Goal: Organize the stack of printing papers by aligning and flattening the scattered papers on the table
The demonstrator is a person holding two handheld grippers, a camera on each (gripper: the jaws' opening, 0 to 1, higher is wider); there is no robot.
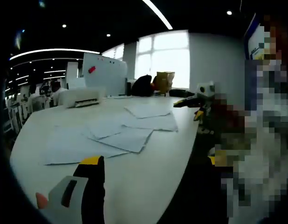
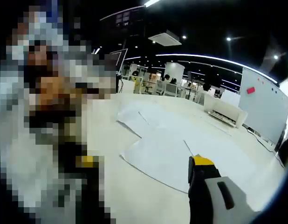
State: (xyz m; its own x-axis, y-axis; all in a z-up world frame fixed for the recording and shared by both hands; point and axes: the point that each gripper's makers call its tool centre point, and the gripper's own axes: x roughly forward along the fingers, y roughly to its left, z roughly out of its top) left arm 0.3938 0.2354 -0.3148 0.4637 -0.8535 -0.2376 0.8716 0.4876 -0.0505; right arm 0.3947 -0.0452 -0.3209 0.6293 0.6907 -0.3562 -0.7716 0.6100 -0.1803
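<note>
Scattered papers lying flat and overlapping across the middle of the white table, none stacked or aligned; same sheets spread loosely in the right gripper view. Left gripper raised above the near table edge, one yellow-tipped jaw in sight, spacing of the jaws impossible to tell. Right gripper likewise above the table beside the sheets, jaw spacing impossible to tell; whiteboard and printer at the far end.

Left hand-held gripper raised, nothing between jaws; right hand-held gripper likewise, probably open.
</note>
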